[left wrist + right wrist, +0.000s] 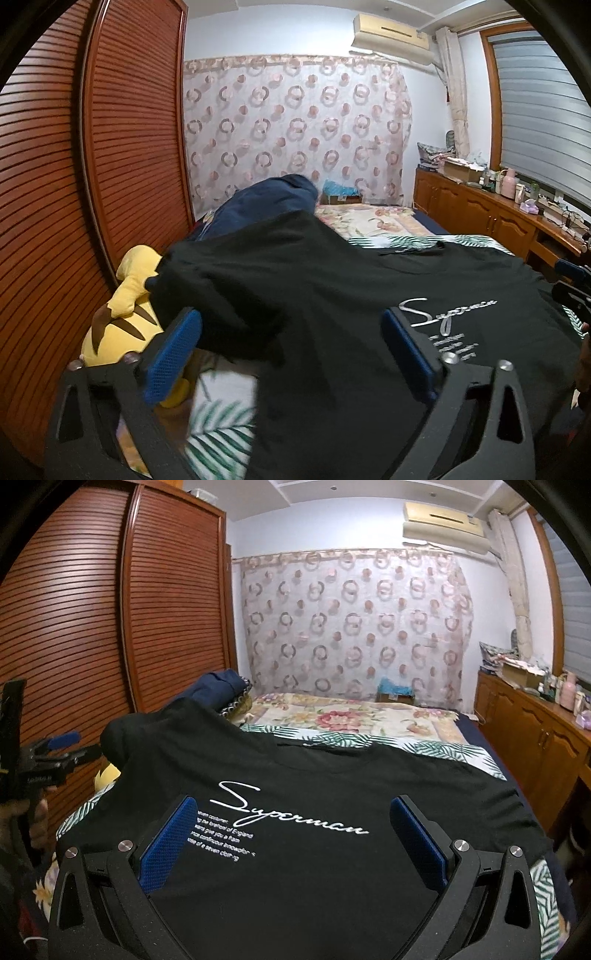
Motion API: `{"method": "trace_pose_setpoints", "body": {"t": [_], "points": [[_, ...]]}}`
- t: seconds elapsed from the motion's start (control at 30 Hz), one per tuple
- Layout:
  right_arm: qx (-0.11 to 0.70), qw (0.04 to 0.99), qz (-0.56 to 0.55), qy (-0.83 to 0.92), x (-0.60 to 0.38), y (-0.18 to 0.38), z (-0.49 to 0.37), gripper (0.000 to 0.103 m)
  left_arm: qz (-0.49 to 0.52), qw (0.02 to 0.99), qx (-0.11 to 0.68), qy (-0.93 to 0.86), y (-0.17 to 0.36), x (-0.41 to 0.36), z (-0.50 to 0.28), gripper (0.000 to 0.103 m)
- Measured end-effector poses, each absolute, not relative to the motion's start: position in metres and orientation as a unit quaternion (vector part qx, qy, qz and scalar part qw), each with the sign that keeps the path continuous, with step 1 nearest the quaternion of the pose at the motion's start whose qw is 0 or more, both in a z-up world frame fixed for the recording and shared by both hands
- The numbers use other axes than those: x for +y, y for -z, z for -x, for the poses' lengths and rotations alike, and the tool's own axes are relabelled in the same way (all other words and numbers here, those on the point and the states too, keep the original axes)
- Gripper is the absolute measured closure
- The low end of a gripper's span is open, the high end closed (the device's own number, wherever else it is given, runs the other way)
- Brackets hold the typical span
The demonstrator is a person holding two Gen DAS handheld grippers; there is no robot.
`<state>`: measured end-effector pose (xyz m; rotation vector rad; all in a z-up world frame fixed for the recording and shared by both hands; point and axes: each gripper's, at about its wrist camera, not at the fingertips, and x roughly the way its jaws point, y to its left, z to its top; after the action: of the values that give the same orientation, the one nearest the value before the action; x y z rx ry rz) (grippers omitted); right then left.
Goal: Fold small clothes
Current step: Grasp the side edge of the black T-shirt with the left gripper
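A black T-shirt [332, 775] with white "Superman" script lies face up on the bed. It also shows in the left wrist view [295, 280]. Its left sleeve side is lifted and bunched there, blurred. My left gripper [291, 350] is open, its blue pads on either side of the raised left edge of the shirt. My right gripper [291, 834] is open and hovers over the lower front of the shirt, above the print. The left gripper shows at the left edge of the right wrist view [59, 749].
The bed has a leaf-print sheet [436, 749] and a floral blanket [351, 712]. A yellow plush toy [122, 314] lies at the left bed edge by the slatted wardrobe [92, 147]. A dark blue garment [266, 203] is heaped behind. A wooden cabinet [535, 731] runs along the right.
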<state>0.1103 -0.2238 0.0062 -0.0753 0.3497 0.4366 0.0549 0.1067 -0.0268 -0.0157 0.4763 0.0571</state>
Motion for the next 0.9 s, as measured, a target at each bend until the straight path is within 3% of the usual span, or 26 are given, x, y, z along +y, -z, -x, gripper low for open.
{"method": "trace_pose_setpoints", "body": {"t": [0.27, 0.73, 0.9], "points": [[0.181, 0.949, 0.061, -0.250, -0.214, -0.004, -0.123, 0.000, 0.020, 0.964, 0.261, -0.051, 0.034, 0.159, -0.083, 0.040], [0.195, 0.941, 0.068, -0.270, -0.234, 0.000, -0.130, 0.000, 0.016, 0.947, 0.311, -0.076, 0.050, 0.189, -0.118, 0.050], [0.197, 0.941, 0.069, -0.266, -0.225, -0.004, -0.130, 0.000, 0.036, 0.946, 0.319, -0.049, 0.057, 0.193, -0.124, 0.073]]}}
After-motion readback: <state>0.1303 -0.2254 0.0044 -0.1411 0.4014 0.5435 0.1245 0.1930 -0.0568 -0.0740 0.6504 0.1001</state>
